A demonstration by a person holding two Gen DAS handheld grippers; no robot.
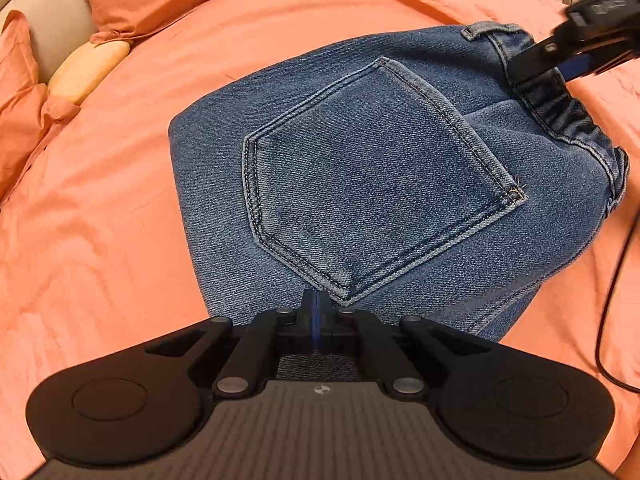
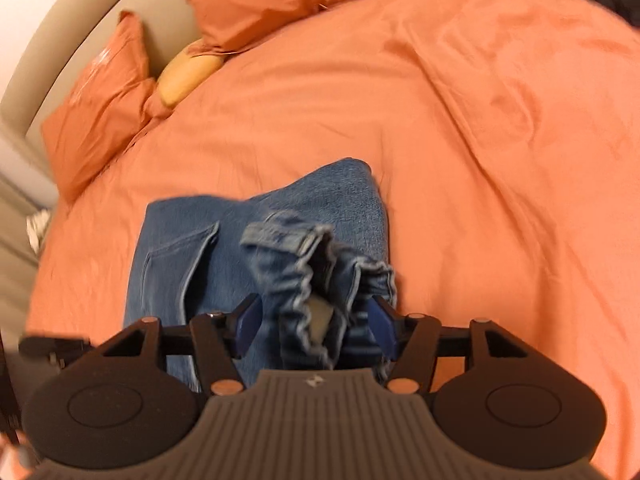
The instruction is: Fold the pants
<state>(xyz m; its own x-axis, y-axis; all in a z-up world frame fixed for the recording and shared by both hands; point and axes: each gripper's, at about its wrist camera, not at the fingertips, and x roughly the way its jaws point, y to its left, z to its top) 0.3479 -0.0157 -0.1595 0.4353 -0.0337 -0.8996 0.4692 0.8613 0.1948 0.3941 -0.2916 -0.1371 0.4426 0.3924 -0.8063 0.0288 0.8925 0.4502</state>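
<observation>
Right wrist view: waistband (image 2: pixel 316 280) lying between wide-apart jaws of right gripper (image 2: pixel 316 326), jeans (image 2: pixel 224 248) stretching toward 11 o'clock; left gripper (image 1: pixel 318 308) jaws pressed together on denim.

Left gripper (image 1: pixel 318 312): jaws closed together, blue pads meeting with no visible gap, tips low against denim directly ahead. Right gripper (image 2: pixel 314 324): jaws spread wide, blue pads (image 2: pixel 246 326) well apart, gathered waistband between them, touching neither pad clearly. Right gripper reaches in from the upper right of the left wrist view.

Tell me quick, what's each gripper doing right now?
Left gripper: shut, over the jeans; a pinch cannot be told.
Right gripper: open, waistband between its fingers.
</observation>
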